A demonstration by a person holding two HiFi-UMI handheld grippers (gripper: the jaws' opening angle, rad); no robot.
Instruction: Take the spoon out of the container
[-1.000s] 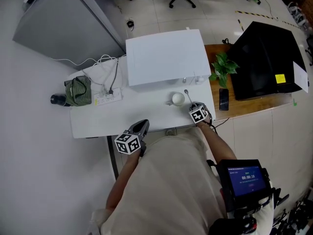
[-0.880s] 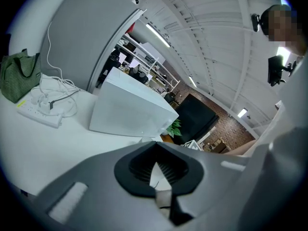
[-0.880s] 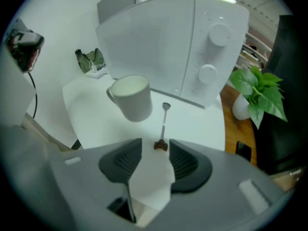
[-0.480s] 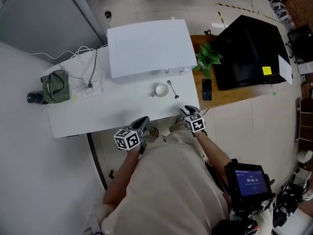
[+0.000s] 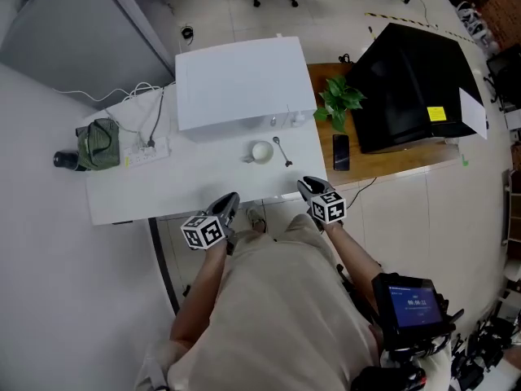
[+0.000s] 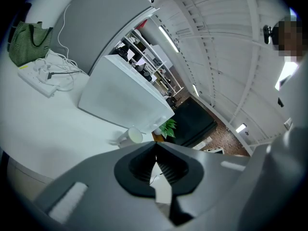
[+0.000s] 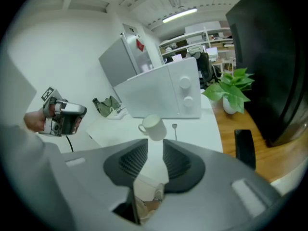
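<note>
Left grey two-jaw gripper (image 5: 229,200) pinched shut, empty; right grey two-jaw gripper (image 5: 307,185) half apart, closing on nothing.

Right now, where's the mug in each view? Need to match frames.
Head view: mug just above centre, left of the spoon.
Left gripper view: mug below centre-left, beside the jaw tips.
Right gripper view: mug centre, above the jaws.
Shared landmark: microwave right behind the mug in all three.

White: desk (image 5: 203,187), mug (image 5: 260,151), microwave (image 5: 240,80). Green with stripes: bag (image 6: 24,41). Green: plant (image 5: 338,100). Black: phone (image 5: 340,151). Silver-grey: spoon (image 5: 282,150). Brown wood: side table (image 5: 387,164).
</note>
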